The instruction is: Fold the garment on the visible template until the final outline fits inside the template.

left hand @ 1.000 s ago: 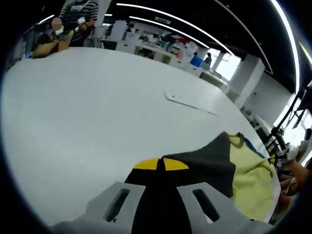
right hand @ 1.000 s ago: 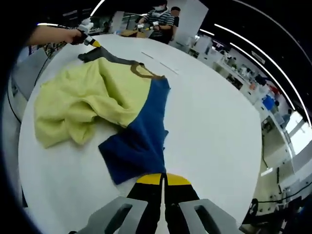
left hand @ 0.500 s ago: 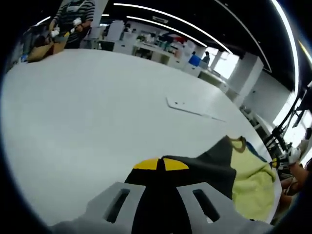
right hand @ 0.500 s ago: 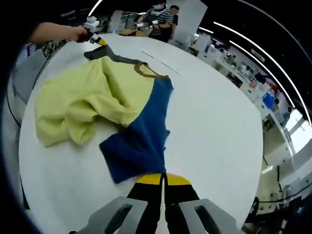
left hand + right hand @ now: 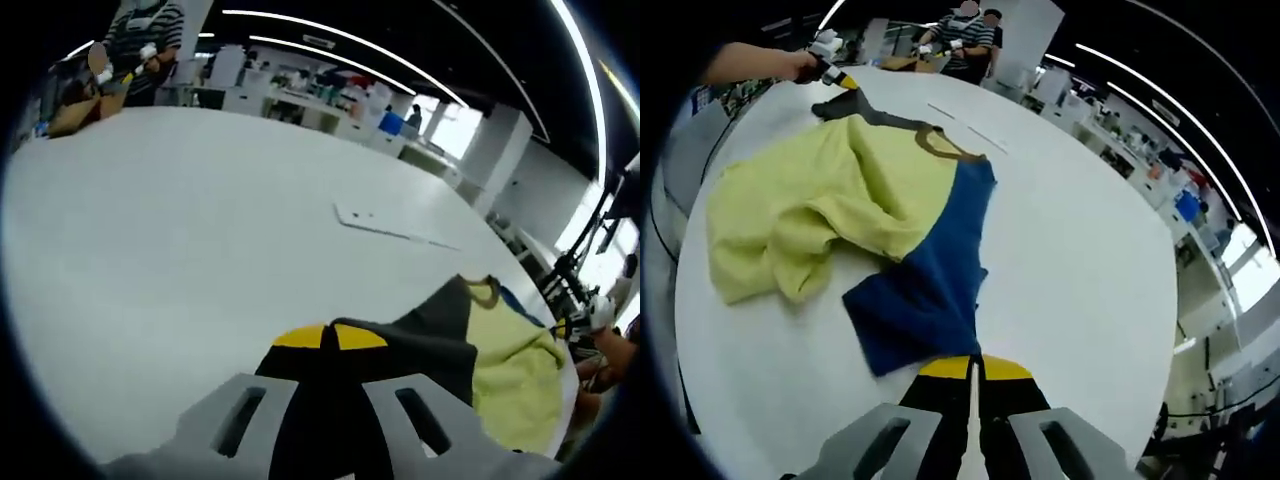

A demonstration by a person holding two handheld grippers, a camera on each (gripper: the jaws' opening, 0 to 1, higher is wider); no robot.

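Note:
The garment lies crumpled on the white table [image 5: 1080,260], with a yellow-green body [image 5: 810,200], a blue part [image 5: 930,285], a brown collar [image 5: 940,145] and a dark grey sleeve [image 5: 855,108]. My right gripper [image 5: 973,368] is shut on the near edge of the blue part. At the far end, my left gripper [image 5: 837,77], held by a hand, pinches the grey sleeve. In the left gripper view, that gripper [image 5: 330,337] is shut on the grey sleeve [image 5: 430,335], and the yellow-green body [image 5: 510,375] lies to the right. A faint flat template outline [image 5: 385,222] lies farther out on the table.
The round white table [image 5: 180,230] stretches wide to the left of the garment. Its edge runs close behind the yellow-green cloth. People stand at the far side [image 5: 965,30]. Desks and shelves fill the room beyond.
Both grippers keep their hold. The left gripper has pulled the grey sleeve slightly farther out, and the garment has barely shifted.

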